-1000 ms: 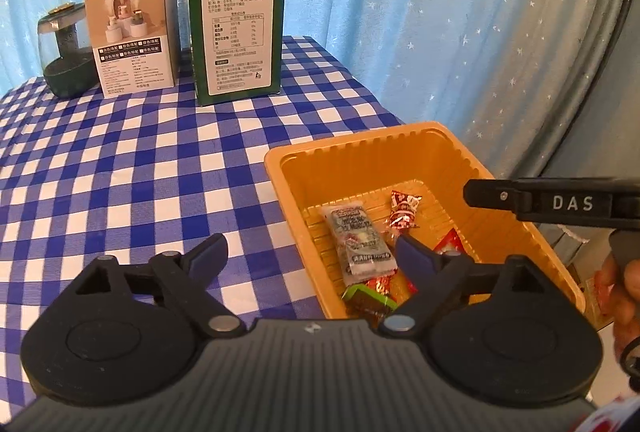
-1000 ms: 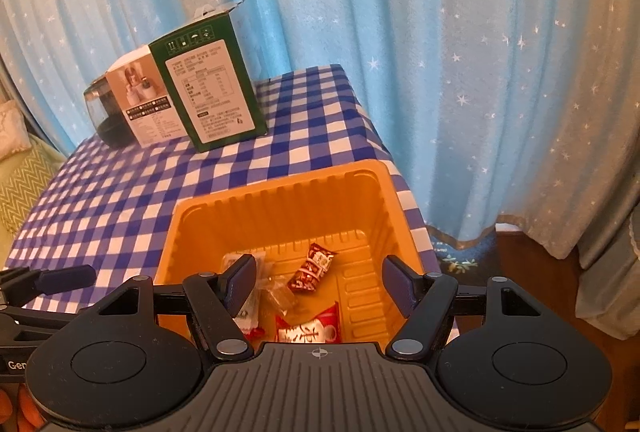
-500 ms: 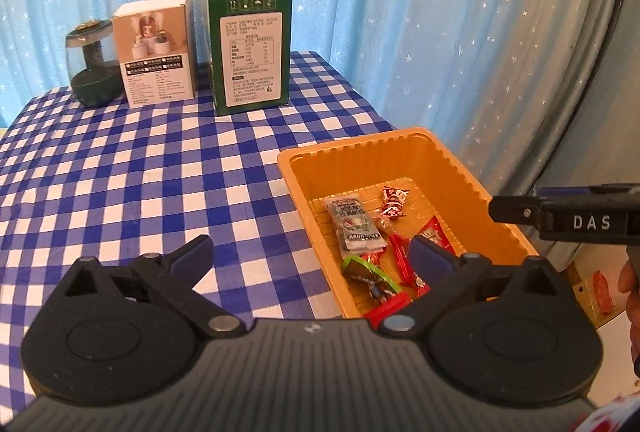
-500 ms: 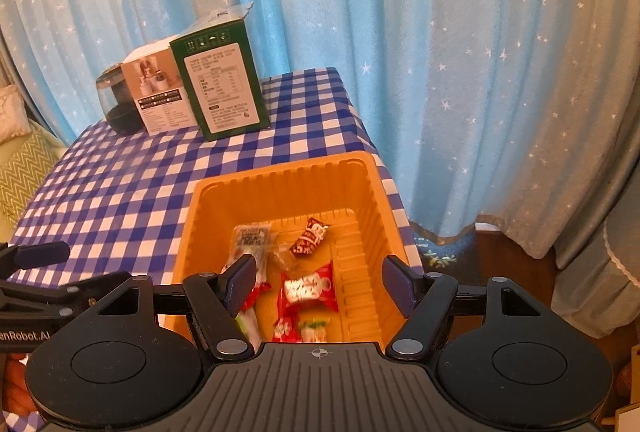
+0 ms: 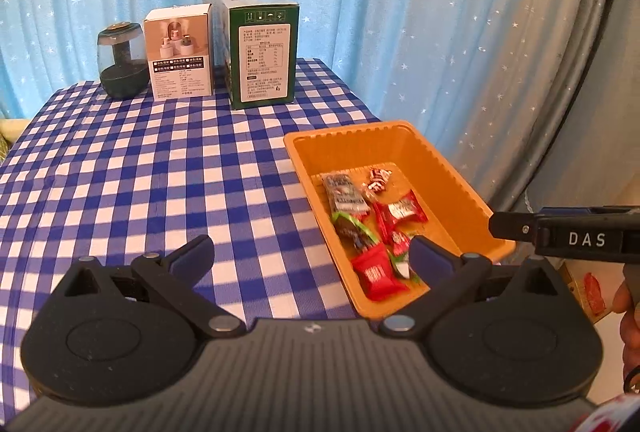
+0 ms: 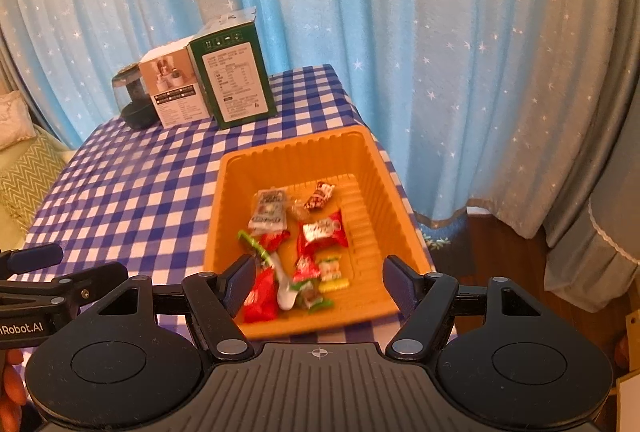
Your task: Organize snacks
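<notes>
Backdrop: blue curtain (image 5: 360, 12) with small white stars hangs behind the counter (image 5: 140, 172); a grey curtain (image 5: 580, 112) hangs to the right of it.
Counter: covered in a blue-and-white checked cloth.
Bin: orange bin (image 5: 452, 184) stands on the counter's right side, near the edge, open side up.
Snacks: wrapped snacks (image 6: 296, 244) lie loose on the bin floor, all inside its walls.
Silver pack: a pale pack (image 5: 344, 194) lies toward the far left of the bin floor.
Small candy: a red-and-white candy (image 5: 378, 179) lies just beside it, toward the far wall.
Red packs: one red pack (image 5: 400, 212) lies mid-bin, another (image 5: 376, 272) near the front wall.
Green wrapper: a green-edged wrapper (image 5: 352, 226) lies between the pale pack and the front red pack.
Far end: a green box (image 5: 262, 50), a white box (image 5: 180, 58) and a dark glass jar (image 5: 122, 62) stand upright in a row, well apart from the bin.
Left tongs: the left tongs (image 5: 312, 256) are spread wide with nothing between them, held above the counter at the bin's front left corner.
Right tongs: the right tongs (image 6: 318, 282) are also spread wide and hold nothing, held above the front part of the bin; from the left camera only their dark side bar shows, right of the bin.
Focus: the nearest snacks are blurred.
</notes>
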`<state>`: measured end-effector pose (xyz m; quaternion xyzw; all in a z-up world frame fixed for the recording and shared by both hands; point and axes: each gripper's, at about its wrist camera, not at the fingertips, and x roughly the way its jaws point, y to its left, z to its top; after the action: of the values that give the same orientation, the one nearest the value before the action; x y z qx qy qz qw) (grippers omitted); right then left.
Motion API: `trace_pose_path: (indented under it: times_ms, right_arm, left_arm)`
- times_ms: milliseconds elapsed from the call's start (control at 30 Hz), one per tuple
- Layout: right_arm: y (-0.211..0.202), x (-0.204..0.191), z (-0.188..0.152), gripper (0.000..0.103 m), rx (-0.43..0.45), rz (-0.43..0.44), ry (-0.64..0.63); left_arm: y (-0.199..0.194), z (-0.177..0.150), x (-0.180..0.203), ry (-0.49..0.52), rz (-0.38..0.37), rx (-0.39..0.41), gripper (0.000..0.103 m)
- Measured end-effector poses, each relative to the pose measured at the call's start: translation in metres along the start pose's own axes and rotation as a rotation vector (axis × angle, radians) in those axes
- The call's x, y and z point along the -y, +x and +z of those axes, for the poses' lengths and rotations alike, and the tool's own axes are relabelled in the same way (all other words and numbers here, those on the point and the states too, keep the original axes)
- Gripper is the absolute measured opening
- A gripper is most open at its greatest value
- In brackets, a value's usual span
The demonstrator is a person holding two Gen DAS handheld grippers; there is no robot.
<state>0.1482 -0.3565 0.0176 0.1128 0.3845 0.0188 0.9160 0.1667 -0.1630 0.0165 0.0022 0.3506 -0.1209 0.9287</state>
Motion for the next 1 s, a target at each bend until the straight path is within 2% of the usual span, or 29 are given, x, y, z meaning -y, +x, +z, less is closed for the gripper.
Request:
trace_pose_path:
  times_ms: [300,500,767,1000]
  right_arm:
    - [-0.042,-0.011,-0.026,0.072,0.019,-0.002,0.004]
    - [-0.07,-0.015,-0.046,0.072,0.031,0.032,0.051]
    - [-0.096,-0.03,-0.069,0.072,0.032,0.009,0.03]
    - [-0.12,-0.045,-0.086,0.072,0.04,-0.008,-0.002]
  left_arm:
    - [-0.046,-0.027,0.009,0.001,0.001,0.017,0.103]
    - [-0.075,-0.044,0.008,-0.029,-0.002,0.023,0.103]
    - [-0.11,-0.054,0.004,-0.039,0.004,0.017,0.103]
    - [-0.14,-0.066,0.003,-0.015,0.056,0.034,0.103]
